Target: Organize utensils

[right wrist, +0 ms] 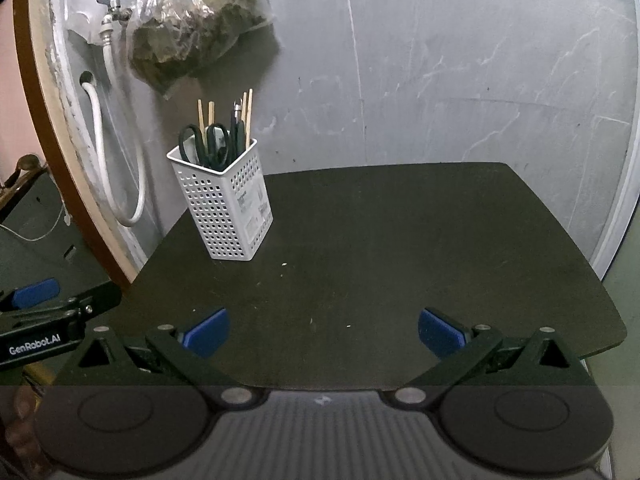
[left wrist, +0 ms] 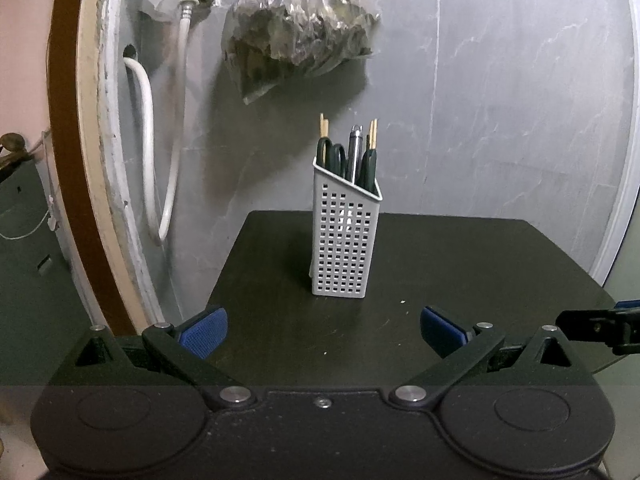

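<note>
A white perforated utensil holder (left wrist: 345, 240) stands upright on the dark table (left wrist: 460, 264), straight ahead in the left wrist view. Black-handled scissors (left wrist: 332, 157), wooden chopsticks (left wrist: 323, 126) and a metal handle (left wrist: 355, 148) stick out of its top. My left gripper (left wrist: 323, 330) is open near the table's front edge, well short of the holder, nothing between its blue pads (left wrist: 205, 336). In the right wrist view the holder (right wrist: 224, 204) sits at the table's far left with the scissors (right wrist: 206, 146) inside. My right gripper (right wrist: 322, 330) is open and empty over the table's (right wrist: 400, 240) front.
A clear plastic bag (left wrist: 298, 28) of dark contents hangs on the grey wall above the holder. A tap with a white hose (left wrist: 150, 148) sits at the left wall, beside a wooden door frame (left wrist: 68, 160). The other gripper's body (right wrist: 44, 320) shows at the left edge.
</note>
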`<state>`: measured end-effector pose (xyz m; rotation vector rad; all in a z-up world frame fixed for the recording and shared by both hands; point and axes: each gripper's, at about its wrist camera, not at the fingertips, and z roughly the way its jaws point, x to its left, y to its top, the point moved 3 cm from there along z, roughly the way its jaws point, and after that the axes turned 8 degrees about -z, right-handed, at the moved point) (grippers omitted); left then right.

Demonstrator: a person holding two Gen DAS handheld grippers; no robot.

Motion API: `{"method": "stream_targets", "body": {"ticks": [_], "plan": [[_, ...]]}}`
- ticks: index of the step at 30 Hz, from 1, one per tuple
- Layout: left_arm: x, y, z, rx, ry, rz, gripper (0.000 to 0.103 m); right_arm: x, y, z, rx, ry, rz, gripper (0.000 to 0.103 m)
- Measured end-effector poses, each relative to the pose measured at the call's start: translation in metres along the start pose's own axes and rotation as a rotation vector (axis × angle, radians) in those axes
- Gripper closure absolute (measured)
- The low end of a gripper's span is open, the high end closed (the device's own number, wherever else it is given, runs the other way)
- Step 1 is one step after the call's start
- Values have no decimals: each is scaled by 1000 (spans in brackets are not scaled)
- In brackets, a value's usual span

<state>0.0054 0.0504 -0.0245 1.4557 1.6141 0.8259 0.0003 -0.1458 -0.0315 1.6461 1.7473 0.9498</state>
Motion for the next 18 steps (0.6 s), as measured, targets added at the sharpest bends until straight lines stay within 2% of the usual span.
{"method": "stream_targets", "body": {"ticks": [18], "plan": [[-7, 1, 44, 91, -7, -4, 1, -8, 2, 34, 90, 15, -2, 0]]}}
